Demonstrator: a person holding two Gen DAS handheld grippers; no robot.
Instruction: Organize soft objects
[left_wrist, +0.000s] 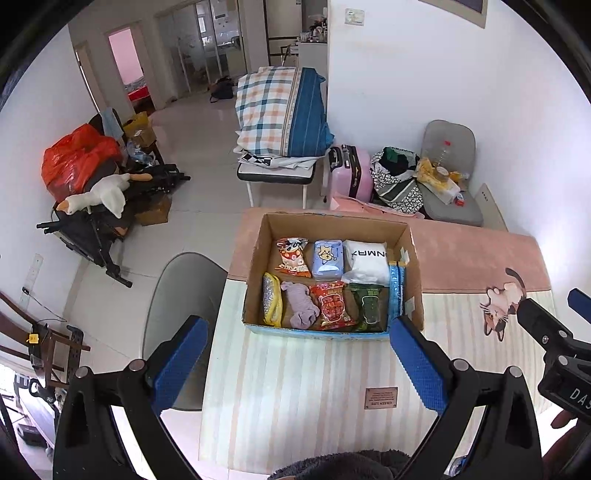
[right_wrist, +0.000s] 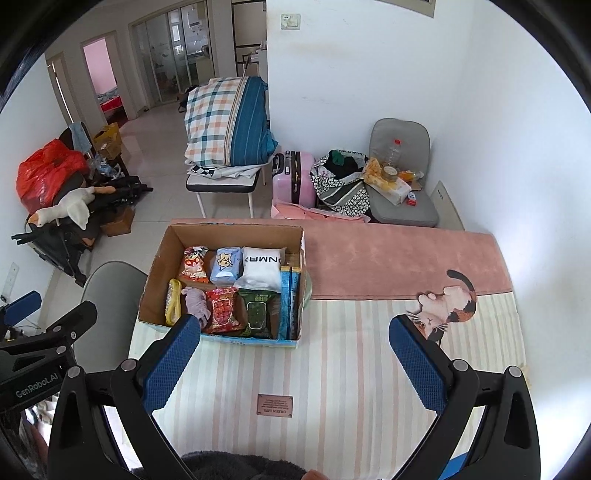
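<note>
A cardboard box (left_wrist: 412, 258) (right_wrist: 157, 264) stands on the striped mat and holds soft packs in two rows. At the back lie a red snack bag (left_wrist: 291, 256), a blue tissue pack (left_wrist: 328, 258) and a white pillow pack (left_wrist: 367, 260). The front row has a yellow sponge (left_wrist: 271, 299), a lilac cloth (left_wrist: 301, 304) (right_wrist: 197, 301), a red snack pack (left_wrist: 332, 304) and a green pack (left_wrist: 367, 306). My left gripper (left_wrist: 297, 334) hangs open just before the box. Over the mat to the box's right, my right gripper (right_wrist: 293, 332) is open and empty.
The table carries a striped mat (right_wrist: 332, 369) with a cat picture (right_wrist: 445, 306) and a pink cloth (right_wrist: 388, 258) behind. A grey chair (left_wrist: 184, 295) stands left of the table. Beyond are a pink suitcase (left_wrist: 351, 171), folded bedding on a bench (left_wrist: 284, 114) and a cluttered grey chair (left_wrist: 448, 177).
</note>
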